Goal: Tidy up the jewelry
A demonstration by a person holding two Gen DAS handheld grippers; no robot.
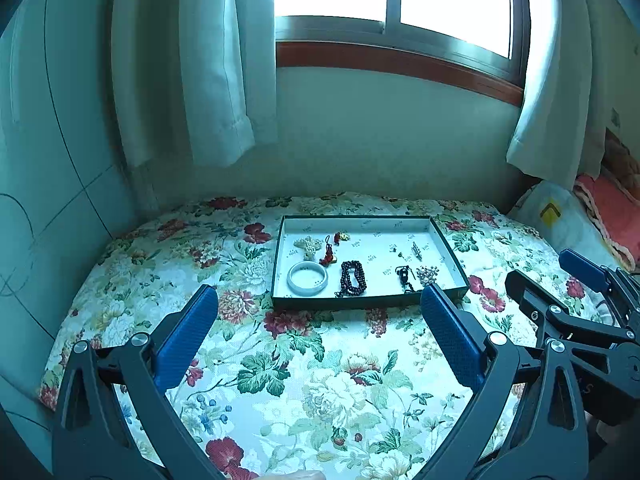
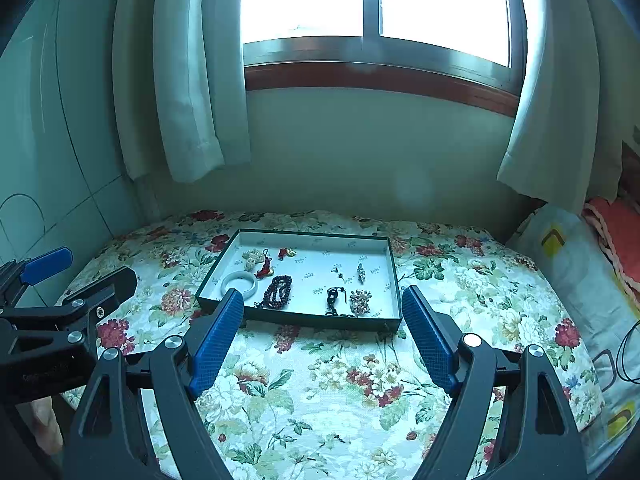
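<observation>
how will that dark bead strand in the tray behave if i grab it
The dark bead strand lies in loose folded loops, so it is probably floppy and would dangle when lifted. Its small round beads may slip between pads. Pushed along the tray, it would likely bunch rather than slide whole.

A bright window (image 2: pixel 372 4) with a wooden sill (image 2: pixel 380 80) and pale curtains (image 2: pixel 188 80) stands above a bed (image 2: pixel 320 392) in floral cover; pillows (image 2: pixel 576 264) lie at its right edge.

A tray (image 1: pixel 448 258) on the bed (image 1: pixel 304 380) holds a bangle (image 1: pixel 307 278) left of beads (image 1: pixel 353 279).
</observation>
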